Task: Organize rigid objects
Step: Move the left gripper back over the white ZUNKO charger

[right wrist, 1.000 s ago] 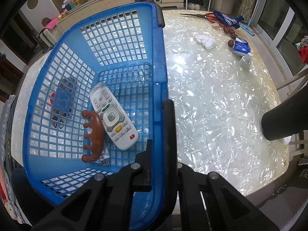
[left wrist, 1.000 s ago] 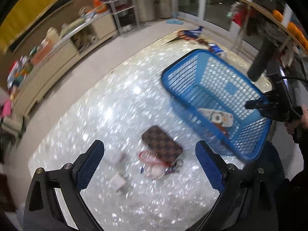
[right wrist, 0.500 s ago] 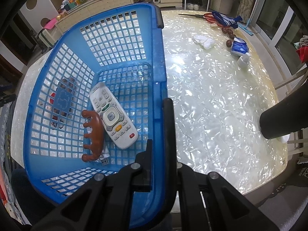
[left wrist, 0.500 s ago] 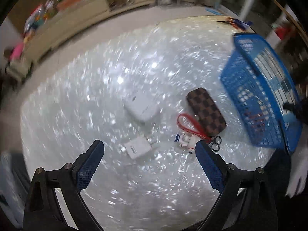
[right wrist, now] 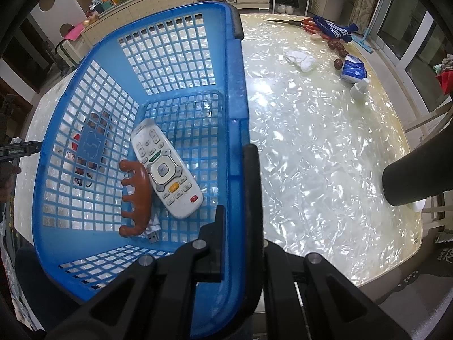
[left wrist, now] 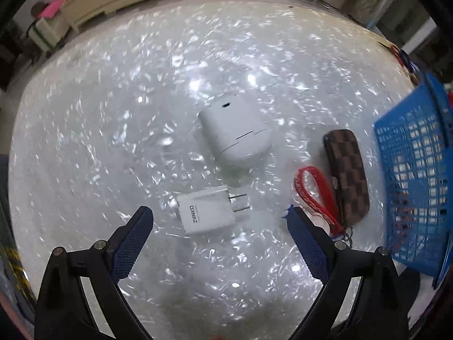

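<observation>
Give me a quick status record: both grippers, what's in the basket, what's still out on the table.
left hand-held gripper: open, above the table, charger between and ahead of its fingers
right hand-held gripper: shut on the basket wall
in basket: remote, brown massager, USB stick
on table, left side: charger, white case, checkered pouch, red strap with keyring
on table, far side: scissors, tissue pack
</observation>
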A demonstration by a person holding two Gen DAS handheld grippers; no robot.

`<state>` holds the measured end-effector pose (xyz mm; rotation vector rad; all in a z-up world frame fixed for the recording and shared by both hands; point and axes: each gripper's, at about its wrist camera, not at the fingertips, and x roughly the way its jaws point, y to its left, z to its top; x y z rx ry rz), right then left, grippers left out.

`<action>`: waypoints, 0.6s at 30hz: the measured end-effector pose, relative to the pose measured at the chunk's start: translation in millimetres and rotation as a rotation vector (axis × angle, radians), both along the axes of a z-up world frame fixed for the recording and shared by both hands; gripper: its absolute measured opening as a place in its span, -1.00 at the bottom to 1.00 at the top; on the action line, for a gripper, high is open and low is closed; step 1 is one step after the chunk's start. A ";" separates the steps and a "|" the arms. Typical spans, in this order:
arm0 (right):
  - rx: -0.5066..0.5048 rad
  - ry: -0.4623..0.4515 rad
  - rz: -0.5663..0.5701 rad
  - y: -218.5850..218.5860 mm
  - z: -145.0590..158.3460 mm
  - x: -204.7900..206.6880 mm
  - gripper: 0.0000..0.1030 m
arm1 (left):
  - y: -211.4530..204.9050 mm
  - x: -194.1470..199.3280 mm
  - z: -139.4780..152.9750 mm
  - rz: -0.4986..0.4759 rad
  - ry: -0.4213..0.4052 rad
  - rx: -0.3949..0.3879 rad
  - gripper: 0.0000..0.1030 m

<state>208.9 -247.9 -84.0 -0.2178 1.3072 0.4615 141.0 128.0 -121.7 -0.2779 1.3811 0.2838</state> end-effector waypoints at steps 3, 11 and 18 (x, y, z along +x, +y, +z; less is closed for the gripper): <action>0.001 0.001 0.000 -0.6 0.1 0.5 -0.91 | 9.6 0.6 -7.9 0.062 0.012 0.004 0.88; 0.002 0.003 0.002 -1.3 -0.5 1.4 -0.91 | 25.5 1.9 -25.0 0.163 0.026 -0.049 0.88; 0.001 0.003 0.003 -0.6 -0.8 1.3 -0.91 | 21.2 9.0 -33.4 0.185 0.032 -0.036 0.88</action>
